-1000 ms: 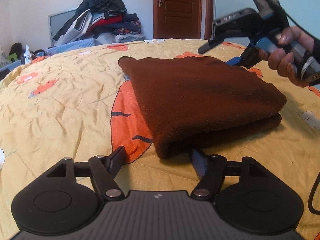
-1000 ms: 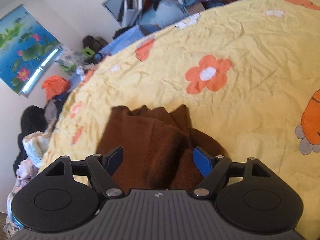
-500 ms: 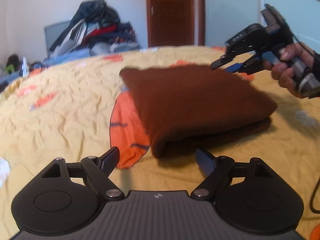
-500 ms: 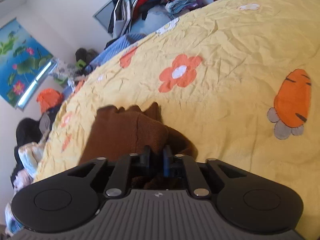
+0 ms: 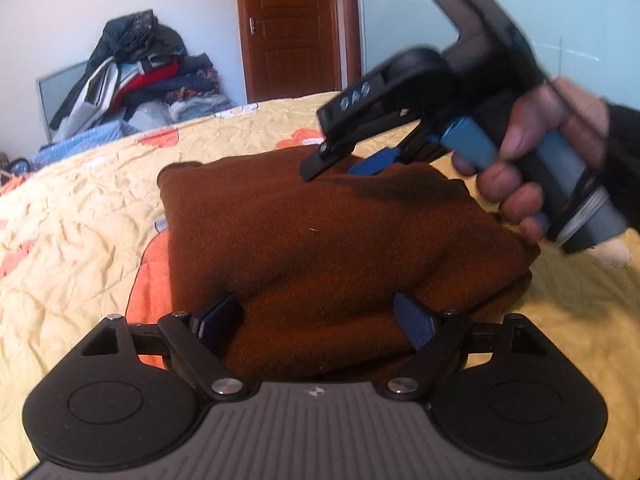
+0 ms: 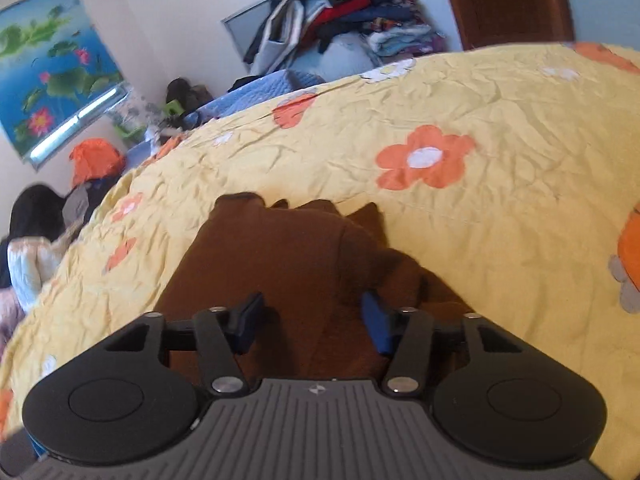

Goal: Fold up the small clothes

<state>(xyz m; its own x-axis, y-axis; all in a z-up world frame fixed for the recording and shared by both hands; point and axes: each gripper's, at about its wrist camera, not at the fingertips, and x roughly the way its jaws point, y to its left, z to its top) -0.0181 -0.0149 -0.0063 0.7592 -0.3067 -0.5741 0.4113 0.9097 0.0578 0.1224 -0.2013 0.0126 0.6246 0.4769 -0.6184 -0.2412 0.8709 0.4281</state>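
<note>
Since before, left gripper has come closer to the cloth folded on the bed; its near edge lies between the opening jaws. Right gripper opens above the far edge, pads free; motion blurs it.

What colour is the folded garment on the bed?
Dark brown; the garment shows best in the left wrist view.

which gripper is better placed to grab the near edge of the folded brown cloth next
Left, probably. The left gripper already straddles the near edge of the folded brown cloth, jaws opening around it. The right gripper hovers over the far side, jaws opening.
</note>
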